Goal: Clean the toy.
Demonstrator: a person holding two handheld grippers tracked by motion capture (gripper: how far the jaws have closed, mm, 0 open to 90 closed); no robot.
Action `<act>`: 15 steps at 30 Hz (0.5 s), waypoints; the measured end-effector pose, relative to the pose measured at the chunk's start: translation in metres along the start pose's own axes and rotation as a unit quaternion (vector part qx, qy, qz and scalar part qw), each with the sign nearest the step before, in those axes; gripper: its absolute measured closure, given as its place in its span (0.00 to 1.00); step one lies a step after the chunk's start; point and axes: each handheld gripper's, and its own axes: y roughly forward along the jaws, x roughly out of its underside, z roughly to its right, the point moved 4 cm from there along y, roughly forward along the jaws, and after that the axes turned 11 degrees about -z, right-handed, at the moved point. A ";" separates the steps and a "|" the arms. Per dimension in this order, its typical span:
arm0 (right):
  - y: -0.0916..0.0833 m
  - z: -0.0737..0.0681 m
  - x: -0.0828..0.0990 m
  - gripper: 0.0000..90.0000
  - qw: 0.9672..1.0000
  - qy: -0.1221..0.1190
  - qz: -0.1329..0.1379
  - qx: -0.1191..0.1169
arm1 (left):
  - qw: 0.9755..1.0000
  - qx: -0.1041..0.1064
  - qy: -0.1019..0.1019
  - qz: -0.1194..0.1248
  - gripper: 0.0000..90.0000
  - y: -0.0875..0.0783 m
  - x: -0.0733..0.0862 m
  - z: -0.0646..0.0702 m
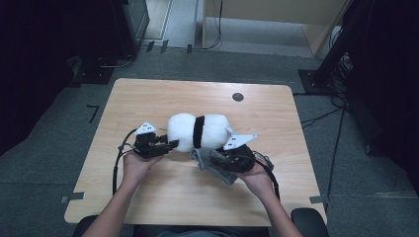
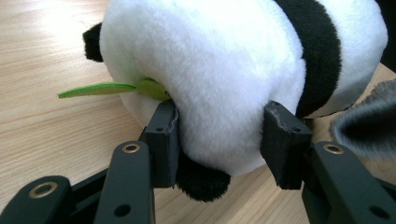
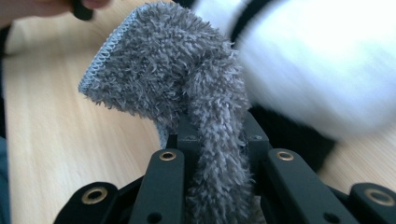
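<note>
We see the panda (image 1: 197, 131) lying on its side mid-bench (image 1: 148, 197), between our two claws. The left claw (image 1: 170, 145) grips the panda's white end, its pads pressed into the plush on both sides. The right claw (image 1: 217, 159) is clamped on a grey cloth (image 3: 187, 93), held just beside the panda's near flank, on its right half.

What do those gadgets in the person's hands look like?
Each gripper, left and right, is black, with two blocky jaws on arms with brass-ringed holes. A pale three-cornered plate sits on top, and a black cable trails back. The forearms are bare, no sleeves.
</note>
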 end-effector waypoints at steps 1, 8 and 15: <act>0.004 -0.003 -0.005 0.85 1.000 -0.006 0.002 -0.004 | 1.000 0.000 0.000 0.000 0.57 0.000 0.000 0.000; 0.037 -0.017 -0.045 0.85 0.999 -0.029 -0.001 -0.018 | 1.000 0.000 0.000 0.000 0.58 0.000 0.000 0.001; 0.060 -0.016 -0.069 0.85 1.000 -0.025 -0.006 -0.013 | 1.000 -0.001 0.000 -0.002 0.58 0.000 0.000 0.000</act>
